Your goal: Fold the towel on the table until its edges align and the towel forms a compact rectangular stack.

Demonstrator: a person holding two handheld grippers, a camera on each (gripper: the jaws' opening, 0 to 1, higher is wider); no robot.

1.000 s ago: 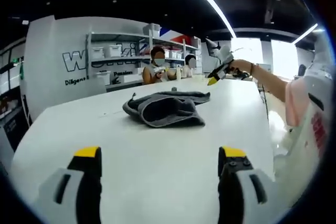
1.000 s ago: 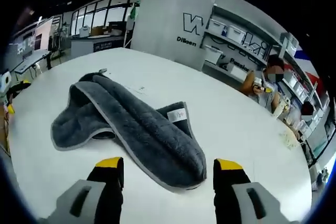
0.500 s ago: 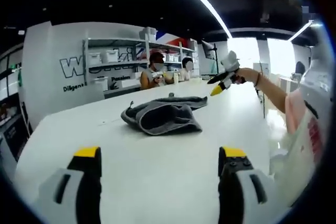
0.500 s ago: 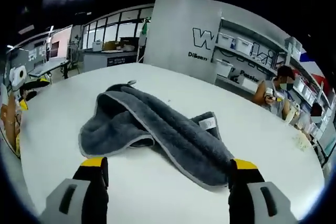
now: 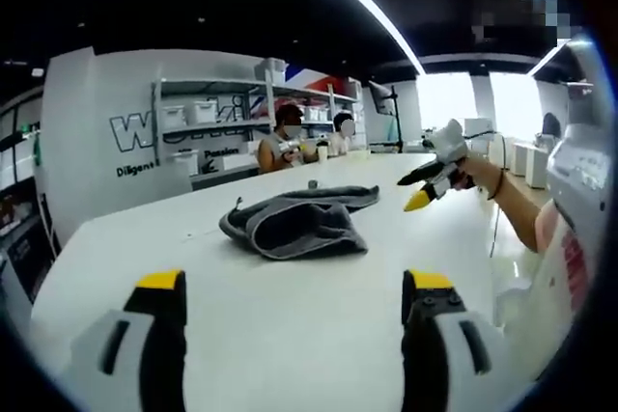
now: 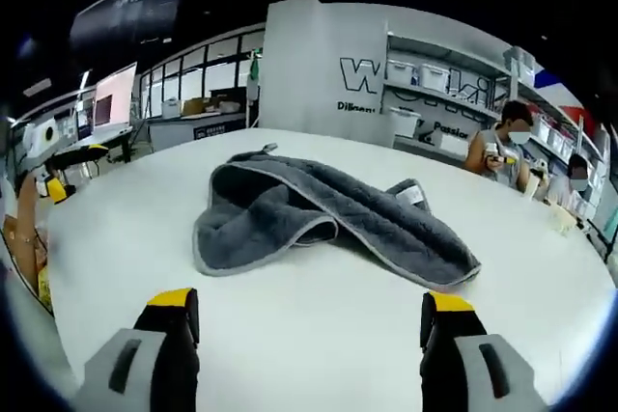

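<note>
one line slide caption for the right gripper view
Open right tongs hover over a white table, facing a crumpled grey towel not yet folded.

Two ppl (image 5: 286, 139) by shelves w/ bins (image 5: 203, 109).

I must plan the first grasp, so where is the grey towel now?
The grey towel lies crumpled near the middle of the white table, ahead of the open right gripper; it touches neither gripper.

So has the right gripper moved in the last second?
Yes. In the left gripper view, the right gripper has dropped from level with the far shelves toward the table, nearer the towel.
</note>
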